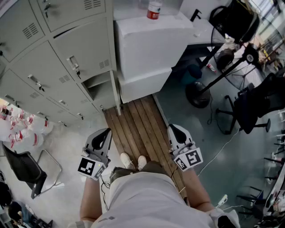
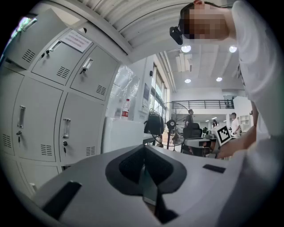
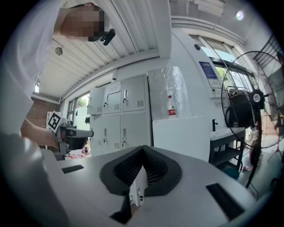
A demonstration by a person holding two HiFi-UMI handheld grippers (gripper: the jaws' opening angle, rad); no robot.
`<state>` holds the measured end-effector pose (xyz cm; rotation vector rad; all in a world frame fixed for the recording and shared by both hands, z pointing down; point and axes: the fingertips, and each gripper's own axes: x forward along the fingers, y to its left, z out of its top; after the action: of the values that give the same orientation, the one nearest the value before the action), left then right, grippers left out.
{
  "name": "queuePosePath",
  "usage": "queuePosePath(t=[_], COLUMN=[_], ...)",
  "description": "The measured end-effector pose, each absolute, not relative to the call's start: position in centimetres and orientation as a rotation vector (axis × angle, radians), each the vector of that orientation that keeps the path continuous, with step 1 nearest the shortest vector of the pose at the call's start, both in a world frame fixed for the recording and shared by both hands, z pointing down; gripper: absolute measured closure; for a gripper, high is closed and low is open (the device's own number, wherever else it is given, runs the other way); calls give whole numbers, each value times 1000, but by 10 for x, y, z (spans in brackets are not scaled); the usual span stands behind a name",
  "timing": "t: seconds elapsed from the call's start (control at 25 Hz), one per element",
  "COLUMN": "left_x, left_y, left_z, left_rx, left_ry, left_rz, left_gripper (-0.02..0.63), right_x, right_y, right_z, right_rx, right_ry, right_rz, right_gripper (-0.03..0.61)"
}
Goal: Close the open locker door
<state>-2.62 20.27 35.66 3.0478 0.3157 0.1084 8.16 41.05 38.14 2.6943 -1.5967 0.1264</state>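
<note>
A bank of grey lockers [image 1: 53,53] fills the upper left of the head view. At its right end a low compartment [image 1: 101,89] stands open and shows its inside; I cannot make out its door. The upper doors [image 2: 44,111] look closed. My left gripper [image 1: 100,140] and right gripper [image 1: 178,136] hang low at the person's waist, well short of the lockers. In the left gripper view the left gripper [image 2: 144,177] is shut and holds nothing. The right gripper [image 3: 140,177] is shut and empty too, pointing toward the lockers [image 3: 120,119].
A white cabinet [image 1: 151,44] with a bottle [image 1: 154,10] on top stands right of the lockers. I stand on a wooden floor strip [image 1: 138,124]. A fan stand [image 1: 198,93] and office chair [image 1: 254,107] are at the right, a folding chair [image 1: 26,169] at the left.
</note>
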Motion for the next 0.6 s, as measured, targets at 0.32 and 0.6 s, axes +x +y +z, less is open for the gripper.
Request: queuePosePath(t=[0.32, 0.6], left_x=[-41, -31], left_y=[157, 125], left_z=[344, 340], left_rx=[3063, 3079], left_ry=[260, 190], left_rz=[64, 70], left_gripper=[613, 614], right_x=[71, 87], right_y=[353, 296], right_z=[374, 358], right_rx=[2637, 2604], right_ry=[-1667, -1764], right_rz=[99, 42], right_gripper=[571, 571])
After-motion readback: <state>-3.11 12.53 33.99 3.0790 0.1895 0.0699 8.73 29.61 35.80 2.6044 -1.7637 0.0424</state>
